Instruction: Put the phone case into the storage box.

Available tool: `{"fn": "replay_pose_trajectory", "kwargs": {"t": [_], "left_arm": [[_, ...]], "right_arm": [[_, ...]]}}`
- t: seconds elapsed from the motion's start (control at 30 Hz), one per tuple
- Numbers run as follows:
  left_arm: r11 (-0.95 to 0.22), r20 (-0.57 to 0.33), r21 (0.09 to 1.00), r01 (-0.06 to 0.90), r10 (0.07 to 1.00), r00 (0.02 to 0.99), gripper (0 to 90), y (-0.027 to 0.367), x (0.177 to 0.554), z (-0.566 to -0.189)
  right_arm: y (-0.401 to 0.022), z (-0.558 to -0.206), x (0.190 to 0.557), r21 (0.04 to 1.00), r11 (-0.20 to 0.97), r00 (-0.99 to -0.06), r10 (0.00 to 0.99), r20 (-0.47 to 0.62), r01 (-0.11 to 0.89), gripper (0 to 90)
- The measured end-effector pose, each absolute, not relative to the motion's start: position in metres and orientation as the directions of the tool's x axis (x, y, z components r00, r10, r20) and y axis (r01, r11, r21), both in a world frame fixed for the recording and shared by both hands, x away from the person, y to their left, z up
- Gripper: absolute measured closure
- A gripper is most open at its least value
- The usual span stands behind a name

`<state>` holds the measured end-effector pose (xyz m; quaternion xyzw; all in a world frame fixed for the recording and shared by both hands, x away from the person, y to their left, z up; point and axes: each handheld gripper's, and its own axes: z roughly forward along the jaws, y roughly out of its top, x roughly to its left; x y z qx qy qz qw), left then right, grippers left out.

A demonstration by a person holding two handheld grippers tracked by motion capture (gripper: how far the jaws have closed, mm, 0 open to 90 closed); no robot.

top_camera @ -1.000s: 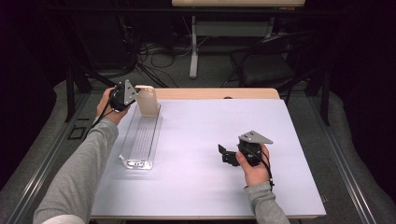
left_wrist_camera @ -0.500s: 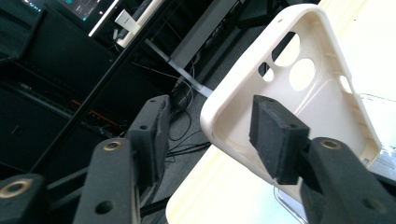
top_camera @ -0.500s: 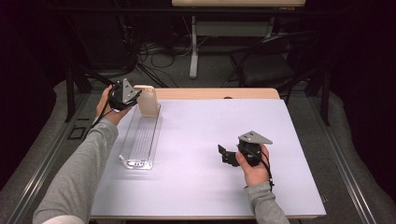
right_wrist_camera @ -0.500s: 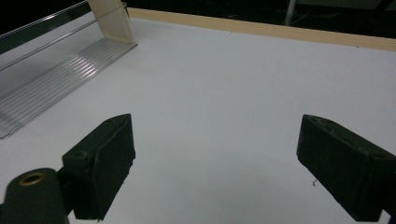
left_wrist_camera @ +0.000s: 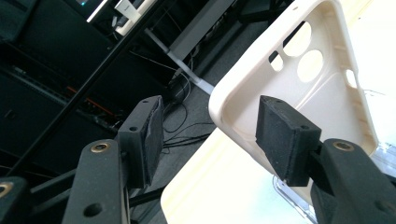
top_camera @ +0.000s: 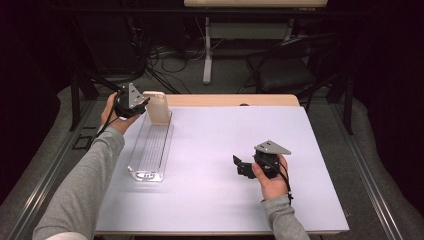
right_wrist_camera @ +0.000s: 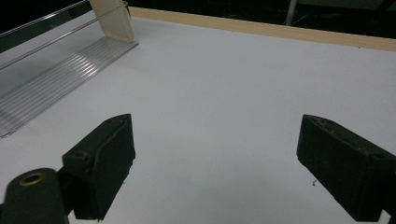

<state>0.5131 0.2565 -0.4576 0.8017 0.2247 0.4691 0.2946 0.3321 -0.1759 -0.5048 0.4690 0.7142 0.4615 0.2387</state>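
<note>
Cream phone case [top_camera: 158,107], upright in clear tray [top_camera: 148,150]

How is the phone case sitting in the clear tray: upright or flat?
Upright: the cream phone case stands on end at the far end of the clear tray.

my left gripper [left_wrist_camera: 205,140] has black jaws with brass-coloured rivets, and a grey plate on top in the high view. the phone case [left_wrist_camera: 299,88] beside them is cream all over, plain, no print. the tray [top_camera: 150,150] is clear plastic with fine ribbed lines along its floor. my right gripper [right_wrist_camera: 215,172] is black too, its pads a dull dark grey-black, one brass rivet showing, a grey plate on top. the table [top_camera: 225,150] is a pale lilac-white sheet, unpatterned, with a light wood edge at the far side. my sleeves are grey. the floor behind is dark grey, the cables black.
</note>
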Motion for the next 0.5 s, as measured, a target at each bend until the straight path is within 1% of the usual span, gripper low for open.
{"fn": "replay_pose_trajectory", "kwargs": {"t": [0.17, 0.33, 0.43, 0.5], "left_arm": [[-0.725, 0.619, 0.683, 0.088, 0.638, 0.457, 41.5, 0.257, 0.511, -0.456], [-0.712, 0.599, 0.690, 0.132, 0.663, 0.449, 40.6, 0.258, 0.507, -0.452], [-0.665, 0.549, 0.729, 0.164, 0.710, 0.441, 35.5, 0.263, 0.505, -0.446], [-0.649, 0.530, 0.742, 0.166, 0.720, 0.448, 35.3, 0.265, 0.502, -0.443]], "right_arm": [[-0.176, -0.505, 0.332, 0.882, 0.137, -0.448, 0.890, 0.091, 0.450, 10.9], [-0.176, -0.506, 0.332, 0.881, 0.138, -0.448, 0.889, 0.091, 0.452, 10.9], [-0.175, -0.505, 0.332, 0.883, 0.140, -0.451, 0.888, 0.089, 0.449, 10.9], [-0.175, -0.505, 0.331, 0.882, 0.146, -0.456, 0.886, 0.084, 0.448, 10.8]]}}
